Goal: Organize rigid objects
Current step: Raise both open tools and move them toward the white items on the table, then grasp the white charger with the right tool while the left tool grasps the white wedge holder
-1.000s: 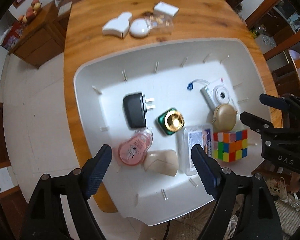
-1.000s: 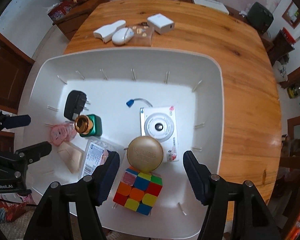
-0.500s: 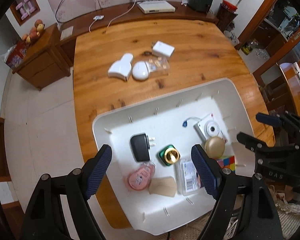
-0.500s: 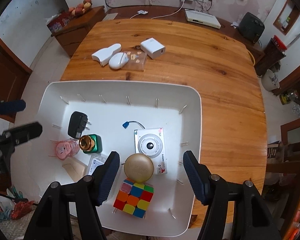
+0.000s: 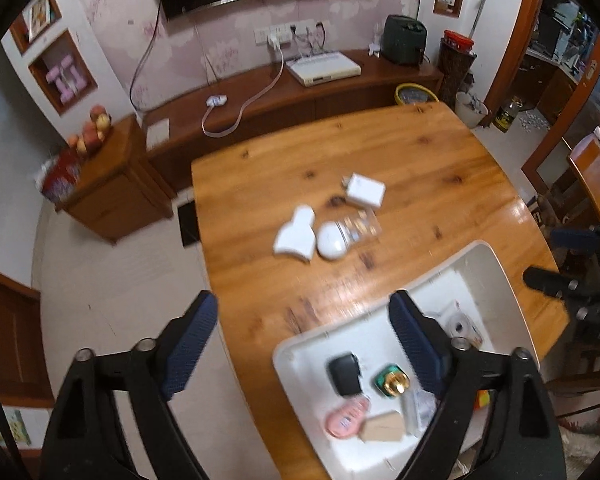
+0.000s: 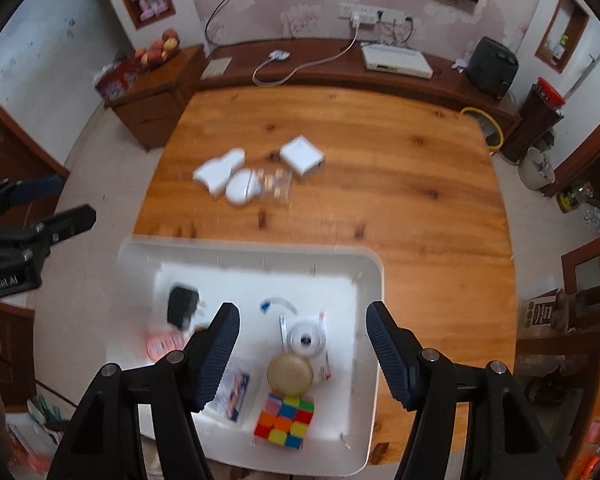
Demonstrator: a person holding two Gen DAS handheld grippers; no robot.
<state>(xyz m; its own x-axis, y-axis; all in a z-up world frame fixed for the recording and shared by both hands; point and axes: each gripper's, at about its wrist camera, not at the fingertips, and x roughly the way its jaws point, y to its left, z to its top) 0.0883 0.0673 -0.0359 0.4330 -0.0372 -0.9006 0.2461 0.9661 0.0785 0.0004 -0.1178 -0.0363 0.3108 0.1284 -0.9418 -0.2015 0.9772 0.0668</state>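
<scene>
A white tray (image 6: 370, 280) sits on the near part of the wooden table (image 6: 380, 168). It holds a white camera (image 6: 306, 334), a round gold case (image 6: 290, 374), a colour cube (image 6: 285, 420), a black charger (image 6: 180, 306), a pink case (image 6: 160, 342) and a green-gold bottle (image 5: 392, 381). A white mouse (image 6: 242, 188), a white curved piece (image 6: 218, 170), a clear packet (image 6: 276, 184) and a white box (image 6: 302, 158) lie on the table beyond it. My left gripper (image 5: 304, 344) and right gripper (image 6: 302, 350) are open, empty and high above the tray.
A low wooden cabinet (image 6: 340, 64) with a white set-top box (image 6: 396, 62) and cables runs along the back wall. A side cabinet with fruit (image 6: 152, 76) stands at the left. Chairs and bins stand at the right (image 6: 536, 160).
Both grippers have risen and pulled back from the tray, so the tray looks smaller and the whole room shows. Nothing was taken hold of.
</scene>
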